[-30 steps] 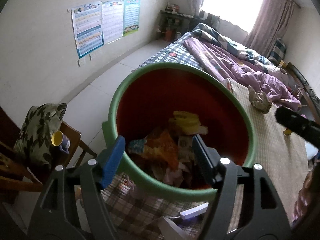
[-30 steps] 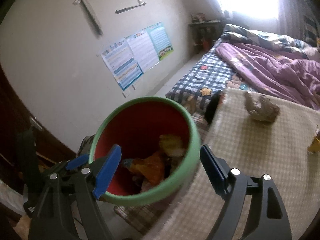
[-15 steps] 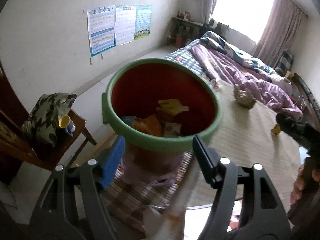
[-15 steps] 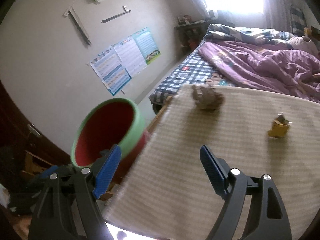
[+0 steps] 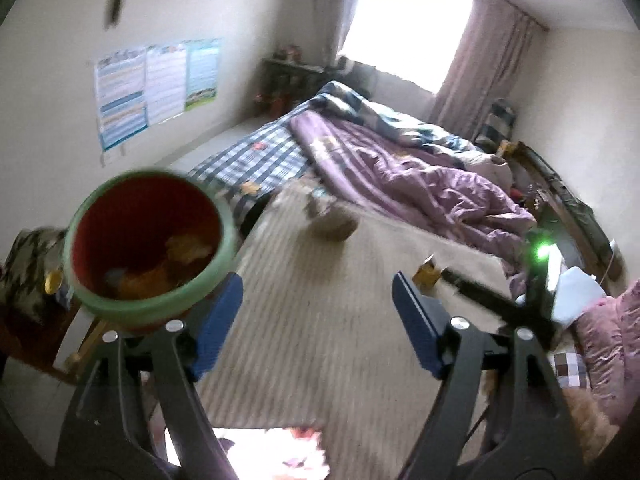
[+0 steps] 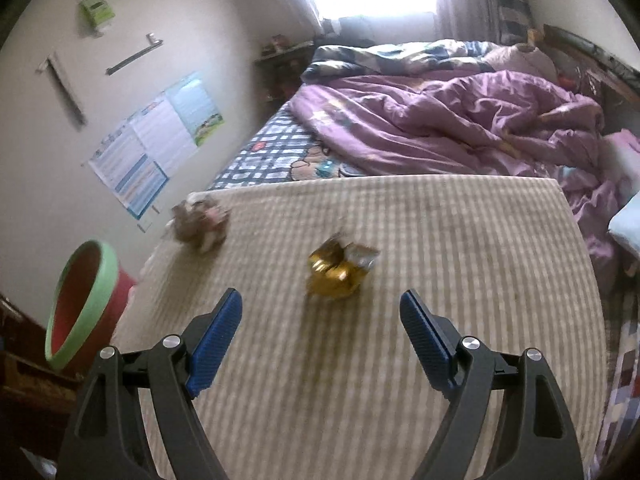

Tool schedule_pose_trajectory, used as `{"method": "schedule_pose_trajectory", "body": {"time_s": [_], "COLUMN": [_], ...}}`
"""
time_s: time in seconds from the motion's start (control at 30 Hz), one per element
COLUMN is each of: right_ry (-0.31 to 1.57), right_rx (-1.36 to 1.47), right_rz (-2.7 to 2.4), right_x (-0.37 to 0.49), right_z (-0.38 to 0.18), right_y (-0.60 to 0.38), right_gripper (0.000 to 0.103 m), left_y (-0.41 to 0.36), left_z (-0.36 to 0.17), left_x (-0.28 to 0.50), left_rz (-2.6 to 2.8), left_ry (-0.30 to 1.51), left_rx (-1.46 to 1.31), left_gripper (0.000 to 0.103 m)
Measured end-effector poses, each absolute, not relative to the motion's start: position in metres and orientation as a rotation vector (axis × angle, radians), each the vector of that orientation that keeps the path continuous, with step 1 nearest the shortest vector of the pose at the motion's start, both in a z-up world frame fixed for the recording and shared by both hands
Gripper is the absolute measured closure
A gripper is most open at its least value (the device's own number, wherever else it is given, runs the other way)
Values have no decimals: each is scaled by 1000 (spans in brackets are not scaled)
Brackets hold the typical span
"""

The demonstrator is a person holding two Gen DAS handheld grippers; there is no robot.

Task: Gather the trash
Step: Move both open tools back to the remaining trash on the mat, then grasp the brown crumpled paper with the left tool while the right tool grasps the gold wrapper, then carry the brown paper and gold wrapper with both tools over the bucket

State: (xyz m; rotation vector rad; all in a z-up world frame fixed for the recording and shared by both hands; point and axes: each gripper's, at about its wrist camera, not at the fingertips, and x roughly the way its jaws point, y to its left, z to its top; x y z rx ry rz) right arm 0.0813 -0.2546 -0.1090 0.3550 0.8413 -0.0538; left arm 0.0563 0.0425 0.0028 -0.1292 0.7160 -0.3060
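gold wrapper: lies on the striped mat, near the middle, just ahead of the right claw.
brown scrap: also on the mat, at the corner nearest the bin.
bin: red with a green rim, off the mat's edge, trash already in it.
change: a second ago both claws were over the bin; now both have swung to the mat, so more trash gets picked next.
right claw: wide open, holds nothing, touches nothing.
left claw: has just been opening wider, nothing between the jaws.
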Motion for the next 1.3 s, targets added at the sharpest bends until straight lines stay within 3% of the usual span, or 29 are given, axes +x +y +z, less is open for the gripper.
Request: {"method": "schedule_pose_trajectory", "body": {"time_s": [0.17, 0.2, 0.3, 0.43, 0.77, 0.9, 0.97, 1.0, 1.03, 1.1, 1.17, 1.2, 1.23, 1.3], "right_ry": [916, 928, 964, 941, 861, 846, 839, 838, 837, 837, 838, 836, 833, 833], "right_rx": [341, 342, 343, 369, 404, 423, 434, 439, 446, 440, 435, 435, 434, 436], "right_rz": [-41, -37, -14, 48, 136, 155, 168, 173, 181, 187, 186, 184, 177, 167], "right_x": [116, 119, 126, 120, 89, 85, 84, 84, 83, 83, 79, 76, 72, 67], "right_z": [-134, -138, -149, -146, -111, -101, -98, -96, -95, -93, -92, -91, -90, -90], "right_y": [-257, -258, -259, -265, -277, -274, -269, -267, -264, -259, -257, -256, -257, -258], "right_gripper": [25, 29, 59, 72, 72, 72, 72, 71, 71, 71, 71, 71, 71, 71], "left_y": [-7, -12, -30, -46, -61, -64, -67, -68, -68, -69, -69, -70, -71, -72], "left_z": [-12, -18, -42, -71, -135, -133, -132, -132, -134, -142, -148, -147, -146, -141], "left_x": [132, 141, 174, 207, 270, 267, 265, 264, 265, 271, 272, 271, 270, 264], "left_rz": [-299, -298, -269, -251, -178, -219, -236, -237, -232, -252, -262, -257, -262, -283], "left_ry": [767, 783, 831, 880, 1000, 1001, 1002, 1000, 1005, 1054, 1068, 1057, 1057, 1056], "left_rx": [-88, -92, -96, -108, -121, -135, -113, -107, -111, -139, -148, -130, -109, -91], "left_gripper": [27, 27, 27, 27, 27, 41, 41, 40, 27, 23, 29, 49, 61, 65]}}
